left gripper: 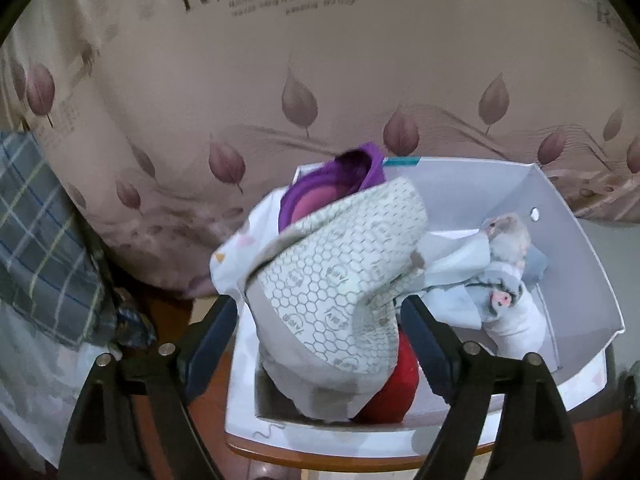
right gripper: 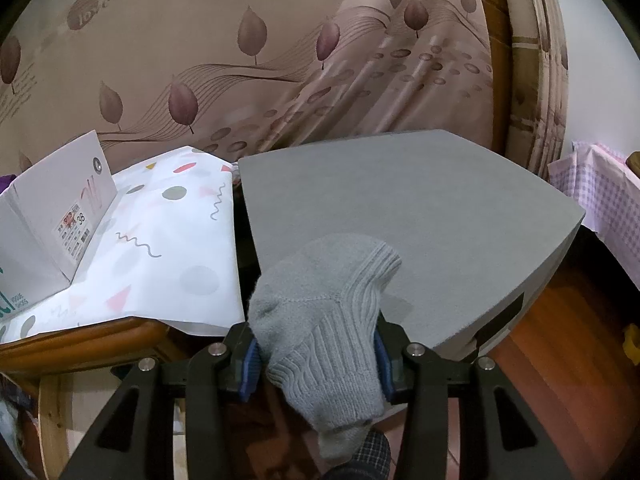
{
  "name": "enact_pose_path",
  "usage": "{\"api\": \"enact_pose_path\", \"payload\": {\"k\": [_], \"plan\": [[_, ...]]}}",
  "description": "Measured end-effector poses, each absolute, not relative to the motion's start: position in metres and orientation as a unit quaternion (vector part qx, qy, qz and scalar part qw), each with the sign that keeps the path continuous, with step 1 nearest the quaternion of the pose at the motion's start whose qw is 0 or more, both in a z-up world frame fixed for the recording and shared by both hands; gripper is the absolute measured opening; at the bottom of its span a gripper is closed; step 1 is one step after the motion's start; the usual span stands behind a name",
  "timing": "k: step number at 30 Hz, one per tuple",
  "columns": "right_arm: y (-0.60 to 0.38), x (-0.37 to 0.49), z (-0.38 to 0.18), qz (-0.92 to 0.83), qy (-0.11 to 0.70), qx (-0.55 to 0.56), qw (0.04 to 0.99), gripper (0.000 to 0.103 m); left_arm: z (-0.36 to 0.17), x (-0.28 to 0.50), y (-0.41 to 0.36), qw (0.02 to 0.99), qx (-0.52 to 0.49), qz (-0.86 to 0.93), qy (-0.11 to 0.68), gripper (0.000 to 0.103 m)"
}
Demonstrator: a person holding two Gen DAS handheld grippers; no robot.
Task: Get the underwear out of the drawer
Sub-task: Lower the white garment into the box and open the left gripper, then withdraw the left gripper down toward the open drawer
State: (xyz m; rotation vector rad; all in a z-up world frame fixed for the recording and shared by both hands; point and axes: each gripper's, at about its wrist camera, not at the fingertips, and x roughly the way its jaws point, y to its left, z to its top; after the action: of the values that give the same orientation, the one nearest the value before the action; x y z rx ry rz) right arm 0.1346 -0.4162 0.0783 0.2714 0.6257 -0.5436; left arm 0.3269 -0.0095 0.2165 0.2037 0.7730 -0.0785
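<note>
Left hand-held gripper (left gripper: 320, 332) jaws wide apart, straddling honeycomb-print underwear (left gripper: 340, 280) heaped in the white box (left gripper: 580, 248), pads not pressing it. Right hand-held gripper (right gripper: 316, 356) clamped on grey sock (right gripper: 320, 320) over grey pad (right gripper: 420, 200).

A box (left gripper: 576, 264) sits on a table (left gripper: 360, 458) before a curtain (left gripper: 320, 80); in it, a patterned garment (left gripper: 340, 280) stands at the near left corner over a ball (left gripper: 394, 392), a bowl (left gripper: 332, 188) behind it; small garments (left gripper: 504, 280) lie toward the right wall; right of the table, a sock (right gripper: 320, 328) overhangs a pad's (right gripper: 420, 208) near edge.
</note>
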Motion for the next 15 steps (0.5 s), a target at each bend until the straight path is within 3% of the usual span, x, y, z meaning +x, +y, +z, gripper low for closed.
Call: {"api": "enact_pose_path", "payload": {"k": [15], "plan": [[-0.415, 0.135, 0.078, -0.266, 0.300, 0.126, 0.907, 0.046, 0.231, 0.266, 0.017, 0.934, 0.081, -0.038, 0.345, 0.084]]}}
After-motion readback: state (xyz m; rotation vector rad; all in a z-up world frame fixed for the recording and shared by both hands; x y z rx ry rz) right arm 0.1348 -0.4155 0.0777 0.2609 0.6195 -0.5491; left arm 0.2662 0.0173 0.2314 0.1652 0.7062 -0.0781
